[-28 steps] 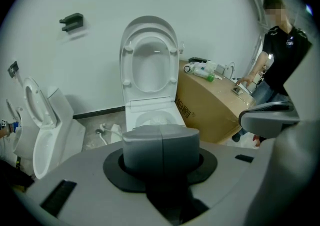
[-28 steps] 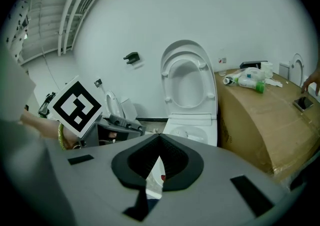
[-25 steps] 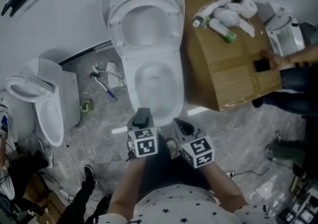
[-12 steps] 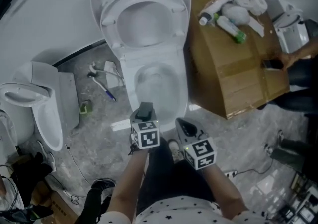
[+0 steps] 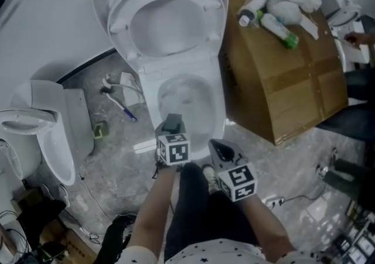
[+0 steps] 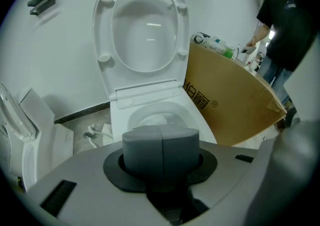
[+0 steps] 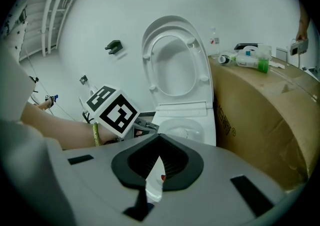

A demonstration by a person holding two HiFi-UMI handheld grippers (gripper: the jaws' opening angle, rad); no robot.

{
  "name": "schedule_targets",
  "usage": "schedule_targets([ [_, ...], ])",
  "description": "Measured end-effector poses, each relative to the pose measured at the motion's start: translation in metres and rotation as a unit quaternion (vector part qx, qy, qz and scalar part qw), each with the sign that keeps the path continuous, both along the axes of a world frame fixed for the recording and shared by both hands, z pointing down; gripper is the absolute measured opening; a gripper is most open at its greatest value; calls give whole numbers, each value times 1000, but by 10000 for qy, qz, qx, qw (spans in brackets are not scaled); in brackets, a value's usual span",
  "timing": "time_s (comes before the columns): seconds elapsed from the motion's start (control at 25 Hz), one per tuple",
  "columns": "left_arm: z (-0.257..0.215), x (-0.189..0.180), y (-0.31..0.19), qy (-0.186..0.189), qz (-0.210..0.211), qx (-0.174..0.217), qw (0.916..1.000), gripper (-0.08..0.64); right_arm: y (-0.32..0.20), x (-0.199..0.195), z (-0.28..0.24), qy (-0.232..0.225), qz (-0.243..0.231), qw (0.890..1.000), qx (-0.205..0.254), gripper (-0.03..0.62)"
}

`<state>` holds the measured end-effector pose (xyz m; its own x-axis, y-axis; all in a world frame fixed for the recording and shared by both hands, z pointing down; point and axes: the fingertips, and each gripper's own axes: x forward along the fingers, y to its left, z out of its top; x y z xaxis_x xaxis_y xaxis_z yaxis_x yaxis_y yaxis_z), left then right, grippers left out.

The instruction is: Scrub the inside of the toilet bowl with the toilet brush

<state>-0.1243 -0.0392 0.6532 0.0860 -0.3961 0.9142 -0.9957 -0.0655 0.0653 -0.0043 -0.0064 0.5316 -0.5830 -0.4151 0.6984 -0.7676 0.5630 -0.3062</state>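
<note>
The white toilet stands with seat and lid (image 5: 161, 17) raised, and its bowl (image 5: 184, 102) is open with water at the bottom. My left gripper (image 5: 171, 125) hovers over the bowl's front rim, shut and empty; in the left gripper view its grey pads (image 6: 161, 142) meet, with the bowl (image 6: 160, 117) just beyond. My right gripper (image 5: 221, 151) is beside it, lower right of the rim, shut with nothing held. In the right gripper view its black jaws (image 7: 157, 165) point at the bowl (image 7: 185, 131). No brush is in either gripper.
A large cardboard box (image 5: 281, 75) with bottles (image 5: 275, 23) on top stands right of the toilet. A second toilet (image 5: 53, 134) lies at the left. A hose and a thin blue-tipped stick (image 5: 120, 105) lie on the floor between. A person (image 6: 285, 24) stands beyond the box.
My left gripper has edged forward to the bowl's front rim. The right gripper has hardly moved. The hand with a phone on the box's right side has drawn back.
</note>
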Motion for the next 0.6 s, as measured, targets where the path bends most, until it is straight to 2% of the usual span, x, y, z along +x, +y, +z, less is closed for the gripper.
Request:
schedule_targets([
  [0.6,27,-10,-29,-58,109,-72,9999,153,-3,-8,20,69,-8,9999,-145,6],
])
